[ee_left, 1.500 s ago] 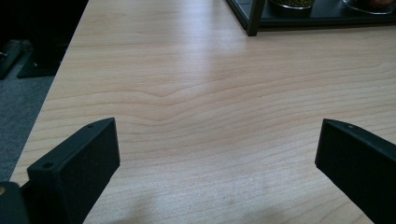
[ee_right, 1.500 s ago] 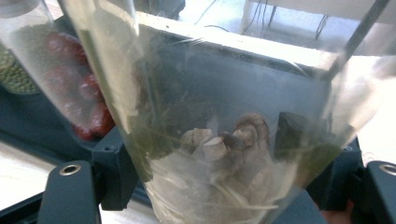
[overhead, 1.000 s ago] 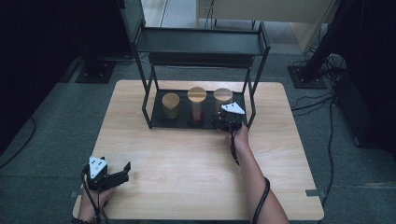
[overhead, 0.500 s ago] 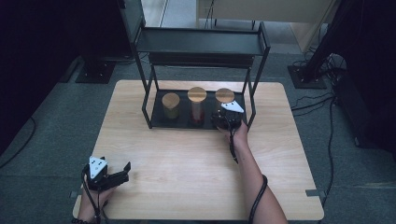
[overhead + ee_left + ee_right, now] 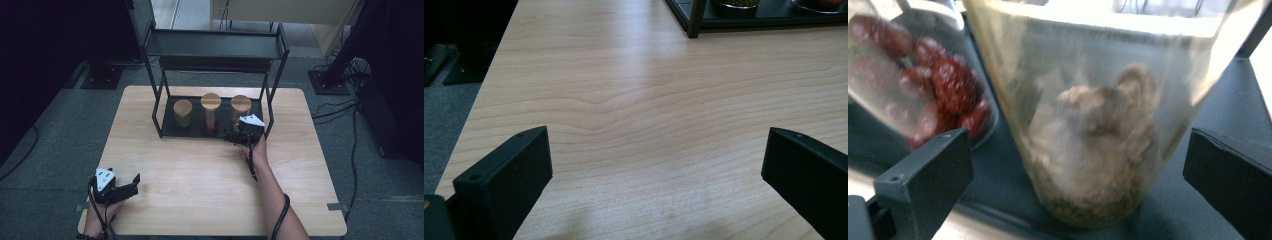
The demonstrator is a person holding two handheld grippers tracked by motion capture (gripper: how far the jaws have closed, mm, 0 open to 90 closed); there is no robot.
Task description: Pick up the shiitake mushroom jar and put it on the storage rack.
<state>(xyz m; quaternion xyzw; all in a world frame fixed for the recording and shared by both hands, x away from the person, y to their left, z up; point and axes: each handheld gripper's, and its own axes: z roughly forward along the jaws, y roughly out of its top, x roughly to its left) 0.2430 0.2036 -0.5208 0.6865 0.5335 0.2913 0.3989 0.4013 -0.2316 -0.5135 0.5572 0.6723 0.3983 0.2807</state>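
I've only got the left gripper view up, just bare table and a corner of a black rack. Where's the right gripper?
Observer: The right gripper is at the rack's bottom shelf, in front of the rightmost of three cork-lidded jars.
Operator: Is it gripping that jar?
Observer: No. Its jaws have just been opening; in the right gripper view they stand wide on either side of the jar, pads clear of the glass.
Operator: What's in the jar?
Observer: A brownish-grey lumpy filling; I can't tell what. The middle jar beside it holds red fruits.
Operator: And the third?
Observer: The left jar is shorter, with something green inside.
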